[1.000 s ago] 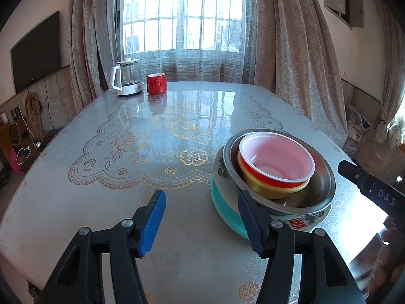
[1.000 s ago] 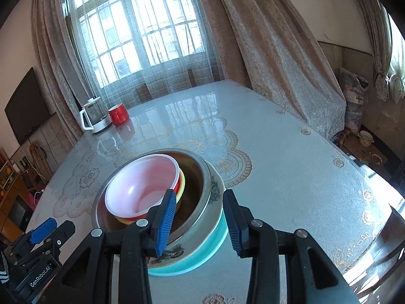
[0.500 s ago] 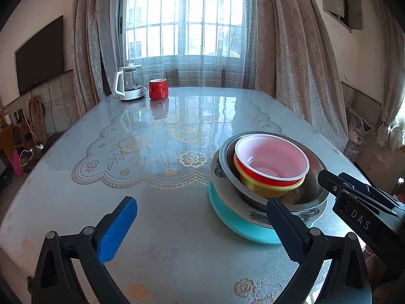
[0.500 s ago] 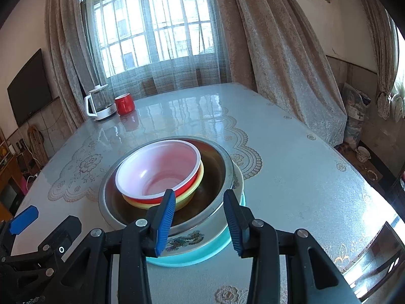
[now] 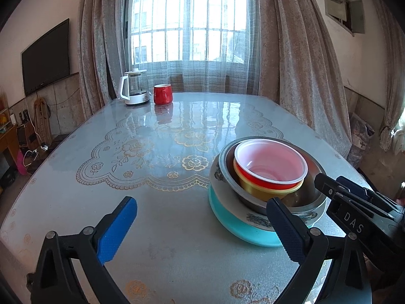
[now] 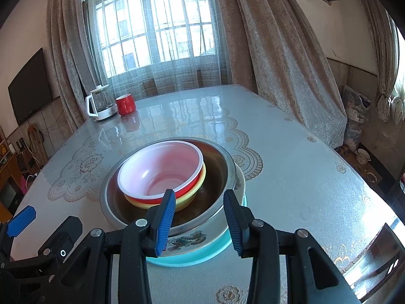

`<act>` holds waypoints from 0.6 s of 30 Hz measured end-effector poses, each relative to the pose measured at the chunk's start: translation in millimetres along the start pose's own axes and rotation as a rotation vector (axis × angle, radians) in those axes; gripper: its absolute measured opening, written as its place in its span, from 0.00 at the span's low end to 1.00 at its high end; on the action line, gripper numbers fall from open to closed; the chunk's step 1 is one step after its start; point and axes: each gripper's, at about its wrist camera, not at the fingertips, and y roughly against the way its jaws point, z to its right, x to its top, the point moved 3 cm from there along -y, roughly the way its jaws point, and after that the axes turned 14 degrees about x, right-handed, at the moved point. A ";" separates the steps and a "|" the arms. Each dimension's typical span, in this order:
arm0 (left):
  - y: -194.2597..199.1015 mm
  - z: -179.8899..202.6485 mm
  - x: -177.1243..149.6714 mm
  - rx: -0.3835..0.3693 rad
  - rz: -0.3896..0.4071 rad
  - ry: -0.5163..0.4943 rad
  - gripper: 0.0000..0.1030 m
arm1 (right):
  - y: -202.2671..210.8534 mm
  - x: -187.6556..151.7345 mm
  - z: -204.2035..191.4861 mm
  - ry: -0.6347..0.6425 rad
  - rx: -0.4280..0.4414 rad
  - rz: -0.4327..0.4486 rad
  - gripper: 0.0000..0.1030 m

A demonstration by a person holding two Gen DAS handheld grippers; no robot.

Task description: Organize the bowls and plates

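Bowls sat stacked on plates right in front of the right gripper, whose half-spread fingers held nothing. The left gripper was spread wide and empty, with the stack just past its right finger.

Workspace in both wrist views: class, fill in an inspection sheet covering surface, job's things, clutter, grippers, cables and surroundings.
Surface: glossy table with a gold lace print.
Job's things: one nested stack: red bowl in yellow bowl, in steel bowl, on patterned plate, on teal plate.
Clutter: kettle and red mug at the far edge.
Grippers: left gripper wide open, holding nothing; right gripper partly open over the stack's near rim, its pads not seen pressing anything.
Cables: wires by the left wall, off the table.
Surroundings: window, curtains, television.
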 end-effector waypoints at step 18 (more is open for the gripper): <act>-2.2 -3.8 2.2 0.039 0.014 0.018 1.00 | -0.7 1.5 -4.0 0.017 0.003 0.004 0.39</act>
